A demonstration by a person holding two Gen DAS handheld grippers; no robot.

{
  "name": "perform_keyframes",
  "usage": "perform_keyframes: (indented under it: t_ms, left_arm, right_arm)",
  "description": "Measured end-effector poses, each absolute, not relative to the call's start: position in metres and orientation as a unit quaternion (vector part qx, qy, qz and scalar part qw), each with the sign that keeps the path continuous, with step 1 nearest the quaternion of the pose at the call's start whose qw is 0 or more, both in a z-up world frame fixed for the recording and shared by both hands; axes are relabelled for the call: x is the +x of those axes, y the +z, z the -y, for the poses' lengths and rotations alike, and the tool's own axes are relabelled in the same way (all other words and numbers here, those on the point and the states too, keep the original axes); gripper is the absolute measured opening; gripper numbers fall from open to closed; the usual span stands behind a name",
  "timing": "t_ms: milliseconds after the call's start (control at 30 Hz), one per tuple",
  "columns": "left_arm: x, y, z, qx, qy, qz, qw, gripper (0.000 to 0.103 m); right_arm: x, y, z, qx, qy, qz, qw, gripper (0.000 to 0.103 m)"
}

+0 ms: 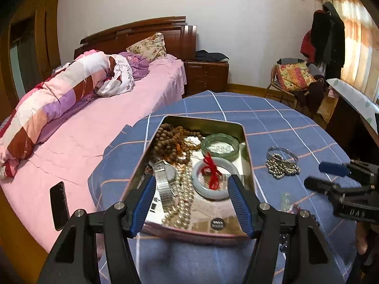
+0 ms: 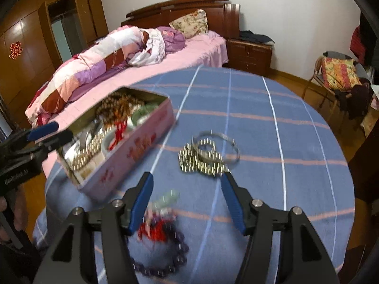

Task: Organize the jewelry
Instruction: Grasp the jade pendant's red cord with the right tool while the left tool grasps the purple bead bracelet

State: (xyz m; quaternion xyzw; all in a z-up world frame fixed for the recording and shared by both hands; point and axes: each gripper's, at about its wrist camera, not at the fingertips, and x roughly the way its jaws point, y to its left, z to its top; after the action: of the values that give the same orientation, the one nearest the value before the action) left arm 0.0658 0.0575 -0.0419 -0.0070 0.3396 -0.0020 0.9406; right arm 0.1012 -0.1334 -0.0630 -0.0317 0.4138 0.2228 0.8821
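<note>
An open metal tin [image 1: 246, 142] sits on the blue checked tablecloth [image 1: 272, 123]. It holds brown wooden beads [image 1: 170, 142], a green bangle [image 1: 220, 145], a white bangle [image 1: 208, 194] with a red tassel, a pearl string [image 1: 182, 196] and a silver watch [image 1: 163, 179]. My left gripper [image 1: 192, 180] hovers open over the tin's near half, gripping nothing. Right of the tin lie a silver bead chain [image 2: 203, 163] and a thin silver bangle [image 2: 227, 142]. My right gripper [image 2: 186, 175] stands open just short of them, empty. Purple beads [image 2: 165, 262] and pale green beads [image 2: 168, 196] lie under it.
A bed with a pink sheet [image 1: 99, 127] borders the table on the left, with a dark phone [image 1: 59, 203] on it. A wooden nightstand [image 1: 206, 75] and a chair with clothes [image 1: 296, 78] stand beyond. The table's round edge drops off at the right.
</note>
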Motion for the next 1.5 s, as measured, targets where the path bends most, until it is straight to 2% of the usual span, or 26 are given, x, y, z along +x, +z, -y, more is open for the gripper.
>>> perform_keyframes:
  t_ms: [133,300,500,767,800,833,1000,1033,1233,1500]
  left_arm:
    - [0.054,-0.043,-0.044,-0.001,-0.003,-0.337,0.942,0.063]
    - [0.046,-0.046,-0.039,-0.008,0.005,-0.339,0.941,0.063]
    - [0.042,-0.049,-0.042,-0.022,0.015,-0.341,0.940,0.063]
    - [0.038,-0.052,-0.033,-0.016,0.004,-0.342,0.939,0.063]
    - [0.037,-0.052,-0.033,-0.017,0.003,-0.343,0.939,0.063]
    - [0.037,-0.052,-0.033,-0.019,0.001,-0.343,0.939,0.063]
    - [0.036,-0.047,-0.028,-0.021,-0.011,-0.339,0.940,0.063]
    - [0.036,-0.045,-0.026,-0.020,-0.015,-0.338,0.941,0.063]
    - [0.035,-0.036,-0.002,0.002,-0.044,-0.331,0.943,0.063]
    - [0.036,-0.045,0.044,0.054,-0.088,-0.340,0.935,0.063]
  right_arm:
    - [0.082,-0.076,0.128,-0.047,0.241,-0.425,0.871,0.062]
    - [0.063,-0.087,0.115,-0.070,0.259,-0.432,0.861,0.042]
    - [0.050,-0.094,0.110,-0.088,0.272,-0.435,0.854,0.031]
    - [0.060,-0.104,0.109,-0.078,0.264,-0.444,0.853,0.030]
    - [0.060,-0.104,0.110,-0.075,0.264,-0.444,0.853,0.016]
    - [0.061,-0.104,0.111,-0.073,0.261,-0.445,0.853,0.010]
    - [0.060,-0.093,0.121,-0.050,0.256,-0.427,0.866,0.008]
    - [0.059,-0.087,0.126,-0.044,0.252,-0.419,0.871,0.005]
    - [0.063,-0.054,0.166,-0.009,0.214,-0.377,0.901,0.005]
    - [0.068,-0.054,0.216,0.017,0.155,-0.380,0.912,0.005]
